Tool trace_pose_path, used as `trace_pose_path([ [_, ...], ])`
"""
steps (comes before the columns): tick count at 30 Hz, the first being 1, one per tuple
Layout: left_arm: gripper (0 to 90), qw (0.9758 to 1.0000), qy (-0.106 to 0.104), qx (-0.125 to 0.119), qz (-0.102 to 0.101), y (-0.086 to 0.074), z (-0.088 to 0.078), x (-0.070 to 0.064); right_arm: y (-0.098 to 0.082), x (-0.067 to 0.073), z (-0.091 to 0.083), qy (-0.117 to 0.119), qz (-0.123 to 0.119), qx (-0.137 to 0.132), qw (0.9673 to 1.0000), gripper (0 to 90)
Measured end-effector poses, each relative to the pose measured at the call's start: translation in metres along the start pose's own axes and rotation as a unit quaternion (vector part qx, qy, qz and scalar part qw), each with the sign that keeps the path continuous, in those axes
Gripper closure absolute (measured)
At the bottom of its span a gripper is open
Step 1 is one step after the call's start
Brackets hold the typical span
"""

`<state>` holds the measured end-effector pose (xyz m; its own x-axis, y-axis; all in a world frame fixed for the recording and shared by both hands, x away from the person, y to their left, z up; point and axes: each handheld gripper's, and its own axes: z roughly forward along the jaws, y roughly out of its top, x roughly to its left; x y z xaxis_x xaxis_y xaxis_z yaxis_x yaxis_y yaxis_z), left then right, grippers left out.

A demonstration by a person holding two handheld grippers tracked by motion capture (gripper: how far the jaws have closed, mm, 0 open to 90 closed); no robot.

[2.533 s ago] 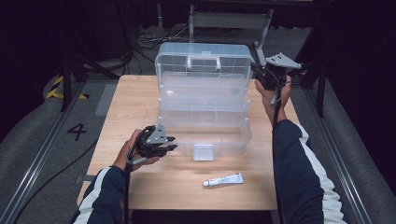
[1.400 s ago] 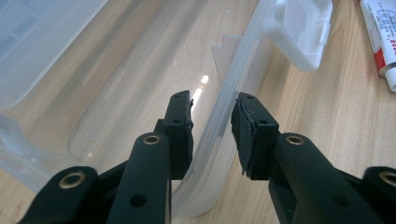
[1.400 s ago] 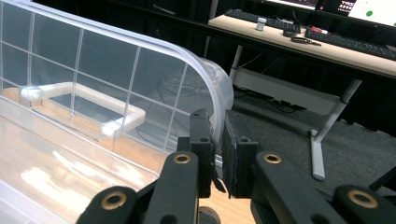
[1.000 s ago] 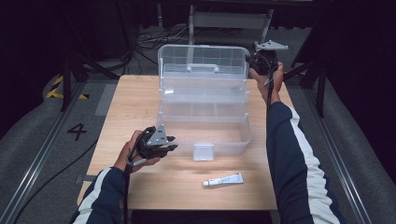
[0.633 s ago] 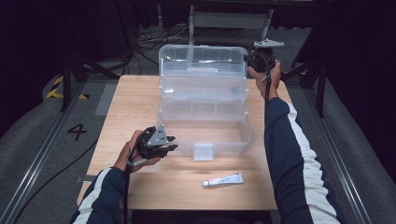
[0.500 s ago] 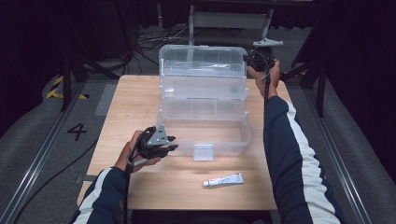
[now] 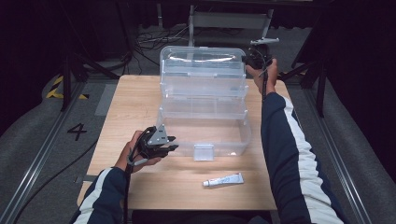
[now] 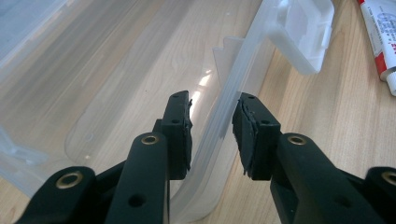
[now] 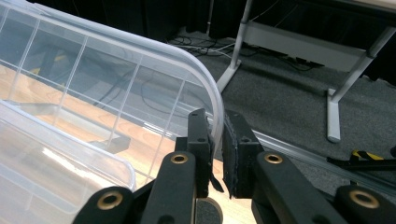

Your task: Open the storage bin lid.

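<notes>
**Both grippers on the clear box, lid raised**

The box [image 7: 205, 135] sat in the middle of the table [image 7: 121, 107], its lid [image 7: 203, 70] standing open at the far side. The left gripper [image 7: 167, 145] was at the box's near left corner. In the left gripper view its jaws straddled the front wall [image 8: 224, 112], one pad inside the box and one outside; a gap showed on either side of the wall, so I could not tell whether the pads pressed on it. The right gripper [image 7: 254, 53] was at the lid's far right corner. In the right gripper view its jaws were closed tight on the lid's curved rim [image 9: 212, 105], the rim running down between the pads. A latch [image 7: 203, 151] hung at the middle of the front wall. A tube [image 7: 223, 179] lay on the table near the front edge, apart from the box.
</notes>
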<state>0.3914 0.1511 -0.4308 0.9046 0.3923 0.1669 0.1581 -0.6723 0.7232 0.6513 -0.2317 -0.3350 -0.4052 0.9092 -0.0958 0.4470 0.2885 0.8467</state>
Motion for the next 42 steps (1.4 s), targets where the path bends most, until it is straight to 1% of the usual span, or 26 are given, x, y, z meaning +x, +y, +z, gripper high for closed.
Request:
trace_pose_path([
  [3,67.4,1.0,-0.002,0.0,0.001,0.0,0.0,0.0,0.001,-0.001,0.004,0.003,0.003,0.009,1.0,82.2],
  [7,67.8,1.0,-0.004,0.0,0.004,0.0,0.0,0.001,0.002,-0.004,0.01,0.008,-0.005,0.023,0.9997,81.9],
  [12,67.7,1.0,-0.005,-0.001,0.004,0.0,0.0,0.001,0.0,-0.005,0.019,0.007,0.001,0.033,0.9994,81.9],
  [16,67.5,0.9999,-0.01,0.002,-0.003,0.001,0.001,0.002,-0.001,-0.007,0.023,0.011,0.003,0.041,0.9991,81.6],
  [22,67.0,1.0,-0.008,0.0,-0.004,0.0,0.001,0.002,-0.003,-0.009,0.029,0.014,0.005,0.048,0.9987,81.3],
  [26,67.3,1.0,-0.009,0.0,-0.003,0.0,0.001,0.002,-0.008,-0.01,0.035,0.016,0.011,0.044,0.9988,81.3],
  [29,67.2,0.9999,-0.01,-0.002,-0.002,0.0,0.001,0.003,-0.01,-0.01,0.038,0.013,0.009,0.049,0.9987,81.2],
  [37,67.4,0.9999,-0.012,-0.004,0.001,-0.001,0.001,0.003,-0.014,-0.012,0.044,0.017,0.003,0.057,0.9982,80.8],
  [42,67.0,0.9999,-0.013,-0.004,0.001,-0.001,0.0,0.003,-0.018,-0.013,0.049,0.016,0.003,0.07,0.9974,80.8],
])
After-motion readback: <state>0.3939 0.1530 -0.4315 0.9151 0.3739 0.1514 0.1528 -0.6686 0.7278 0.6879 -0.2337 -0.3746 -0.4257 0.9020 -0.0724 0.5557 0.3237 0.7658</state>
